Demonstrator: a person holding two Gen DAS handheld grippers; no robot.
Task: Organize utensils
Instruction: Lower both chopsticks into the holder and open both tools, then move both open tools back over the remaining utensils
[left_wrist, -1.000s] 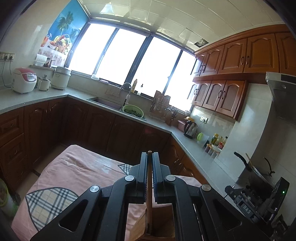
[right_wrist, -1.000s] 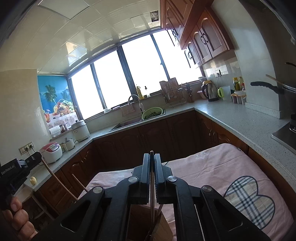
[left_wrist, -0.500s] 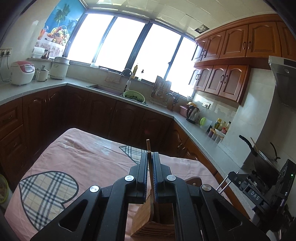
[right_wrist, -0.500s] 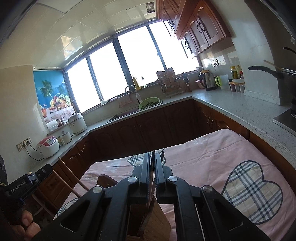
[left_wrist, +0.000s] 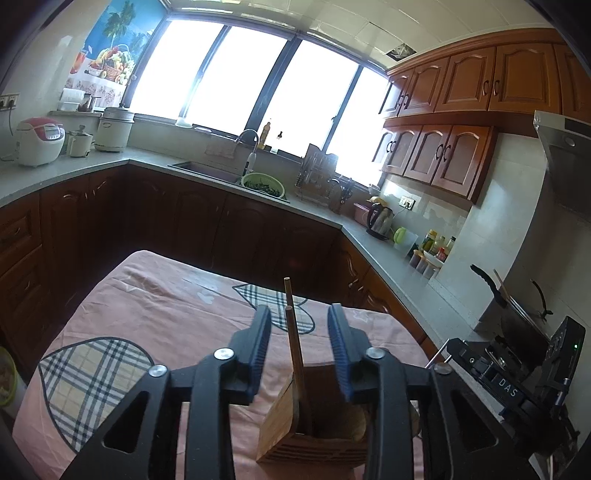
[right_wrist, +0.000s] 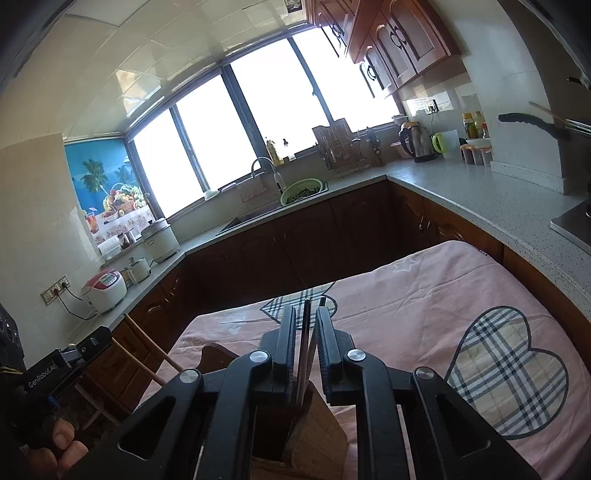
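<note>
Over the wooden holder (left_wrist: 314, 424), both hand-held grippers, left (left_wrist: 299, 345) and right (right_wrist: 306, 341), stand spread around upright chopsticks (left_wrist: 293, 347).

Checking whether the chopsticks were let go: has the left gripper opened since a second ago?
Yes. The left gripper has opened: its fingers now stand apart on either side of the chopsticks, which stand free in the wooden holder on the pink tablecloth.
</note>
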